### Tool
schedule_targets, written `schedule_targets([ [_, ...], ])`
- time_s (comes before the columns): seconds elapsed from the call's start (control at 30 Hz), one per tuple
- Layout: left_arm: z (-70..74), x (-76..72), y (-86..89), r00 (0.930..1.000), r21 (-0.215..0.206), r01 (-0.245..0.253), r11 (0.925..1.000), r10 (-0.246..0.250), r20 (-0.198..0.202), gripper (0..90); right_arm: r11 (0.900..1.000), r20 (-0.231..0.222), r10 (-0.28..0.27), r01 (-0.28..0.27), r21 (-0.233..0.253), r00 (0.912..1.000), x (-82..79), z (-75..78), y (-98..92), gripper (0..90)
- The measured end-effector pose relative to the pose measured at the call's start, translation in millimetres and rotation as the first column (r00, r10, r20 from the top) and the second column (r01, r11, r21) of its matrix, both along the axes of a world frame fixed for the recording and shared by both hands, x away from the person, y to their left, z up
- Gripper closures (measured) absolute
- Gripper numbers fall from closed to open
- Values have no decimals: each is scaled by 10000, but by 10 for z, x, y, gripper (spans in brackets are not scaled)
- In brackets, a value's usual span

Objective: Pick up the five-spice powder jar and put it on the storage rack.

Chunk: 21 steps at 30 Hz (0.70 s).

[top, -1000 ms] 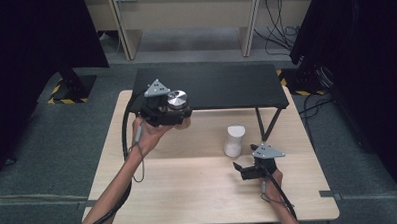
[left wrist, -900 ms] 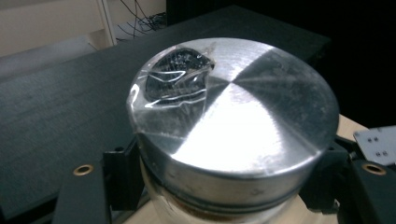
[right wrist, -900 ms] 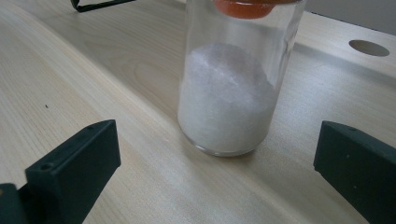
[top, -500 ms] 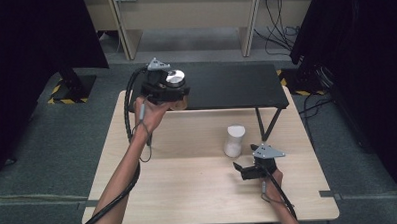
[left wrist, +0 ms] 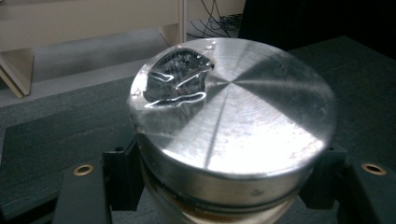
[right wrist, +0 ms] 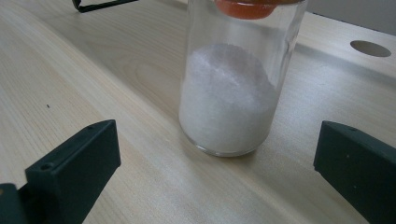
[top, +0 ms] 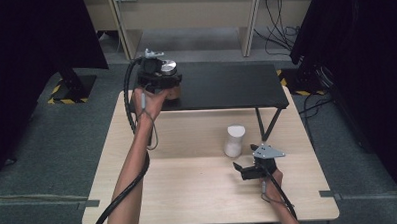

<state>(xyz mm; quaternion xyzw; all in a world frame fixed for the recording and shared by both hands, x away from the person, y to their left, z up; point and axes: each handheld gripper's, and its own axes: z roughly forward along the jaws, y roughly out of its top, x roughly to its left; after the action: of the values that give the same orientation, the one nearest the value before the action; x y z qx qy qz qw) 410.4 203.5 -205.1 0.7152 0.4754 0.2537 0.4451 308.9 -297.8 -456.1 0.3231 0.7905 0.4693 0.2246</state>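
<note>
A jar with a shiny metal lid [top: 168, 68] [left wrist: 233, 116] is gripped by my left gripper [top: 160, 81] [left wrist: 224, 186], whose black jaws press on its sides just below the lid. It hangs over the left end of the black raised shelf [top: 225, 83]. A glass jar of white powder [top: 234, 140] [right wrist: 229, 102] stands upright on the wooden table [top: 189, 192]. My right gripper [top: 243, 170] [right wrist: 219, 168] rests low on the table just in front of that jar, jaws wide apart and not touching it.
The black shelf stands on thin legs over the far half of the table; one leg [top: 267, 124] comes down right beside the powder jar. A round hole [right wrist: 370, 48] is in the tabletop behind the jar. Grey carpet surrounds the table.
My left gripper has carried the metal-lidded jar away from me, from the table's edge up over the left end of the black shelf. The right gripper and the powder jar have stayed put.
</note>
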Motion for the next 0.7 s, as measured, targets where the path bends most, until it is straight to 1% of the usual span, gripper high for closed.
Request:
schedule_targets([
  [0.13, -63, 41, -3, 9999, -82, -134, 9999, 134, -73, 306, 10000, 5, 24, -24, 24, 10000, 2, -2, -4, 6],
  [0.3, -131, 72, -19, 9995, -122, -301, 9995, 301, 29, 306, 10000, 5, 21, -21, 26, 10000, 2, -2, -4, 6],
  [0.33, -143, 81, -28, 9995, -88, -318, 9995, 318, 22, 306, 10000, 6, 18, -18, 28, 10000, 1, -3, -4, 6],
  [0.43, -172, 70, -69, 9994, 170, -285, 9994, 282, 212, 306, 10000, 7, 12, -12, 28, 10000, 1, -2, -3, 6],
  [0.47, -173, 60, -89, 9993, 349, -244, 9991, 234, 294, 305, 10000, 6, 15, -15, 29, 10000, 2, -3, -4, 6],
  [0.5, -177, 48, -105, 9991, 412, -262, 9988, 247, 352, 304, 10000, 4, 15, -15, 30, 10000, 1, -2, -4, 6],
  [0.6, -188, 46, -96, 9989, 178, -407, 9990, 403, 233, 299, 10000, 9, 10, -10, 26, 10000, -1, -3, -2, 6],
  [0.63, -184, 45, -102, 9986, 208, -482, 9986, 478, 209, 287, 10000, 9, 16, -16, 26, 10000, 0, -3, -3, 6],
  [0.67, -182, 40, -109, 9982, 240, -570, 9981, 565, 221, 229, 10000, 13, 10, -10, 23, 10000, -1, -3, -1, 6],
  [0.7, -192, 29, -97, 9979, 144, -594, 9981, 590, 283, 186, 10000, 11, 9, -9, 25, 10000, -1, -3, -2, 6],
])
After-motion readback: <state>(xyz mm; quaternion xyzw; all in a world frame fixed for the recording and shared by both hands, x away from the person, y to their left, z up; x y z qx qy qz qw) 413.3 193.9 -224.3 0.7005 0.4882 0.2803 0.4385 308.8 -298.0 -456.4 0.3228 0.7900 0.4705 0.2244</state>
